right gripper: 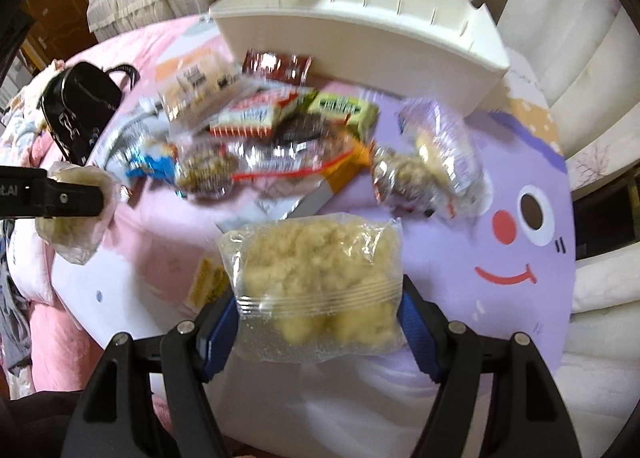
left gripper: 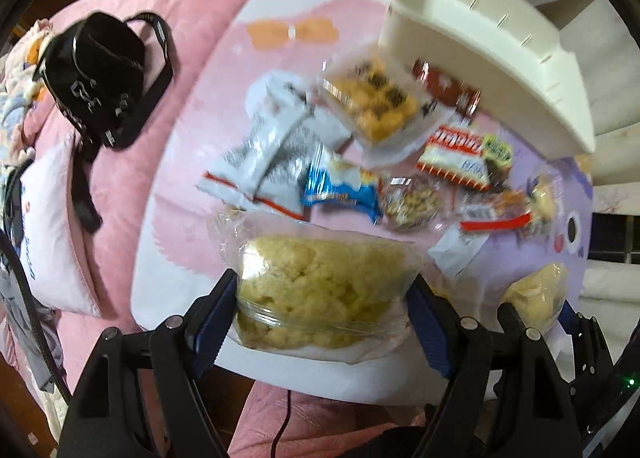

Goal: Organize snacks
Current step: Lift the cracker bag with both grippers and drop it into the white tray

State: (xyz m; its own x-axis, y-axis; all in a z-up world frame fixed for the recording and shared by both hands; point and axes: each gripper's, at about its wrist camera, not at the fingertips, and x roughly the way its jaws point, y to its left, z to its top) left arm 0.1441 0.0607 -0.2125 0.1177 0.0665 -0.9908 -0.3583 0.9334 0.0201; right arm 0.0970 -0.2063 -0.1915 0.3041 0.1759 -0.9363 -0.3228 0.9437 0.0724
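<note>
Two clear bags of pale puffed snack, one per gripper. Left gripper (left gripper: 322, 300) clamps the first puffed-snack bag (left gripper: 320, 290); right gripper (right gripper: 318, 310) clamps the second puffed-snack bag (right gripper: 316, 270). One white bin (right gripper: 360, 37) beyond the loose snack pile (right gripper: 272, 133). Labels blurred, unreadable. Bare purple mat (right gripper: 520, 290) right of pile.

Bags (left gripper: 320, 290) (right gripper: 320, 278) in both grippers: clear glossy plastic film, crinkled. Bin (left gripper: 492, 53) at 1 o'clock: matt cream plastic, smooth. Wrappers (left gripper: 340, 189) mid-frame: shiny foil and film. Mat (right gripper: 520, 185): printed, matt. Quilt (left gripper: 168, 9) at 10 o'clock: soft pink cloth. Pads (right gripper: 218, 322): blue, ribbed.
</note>
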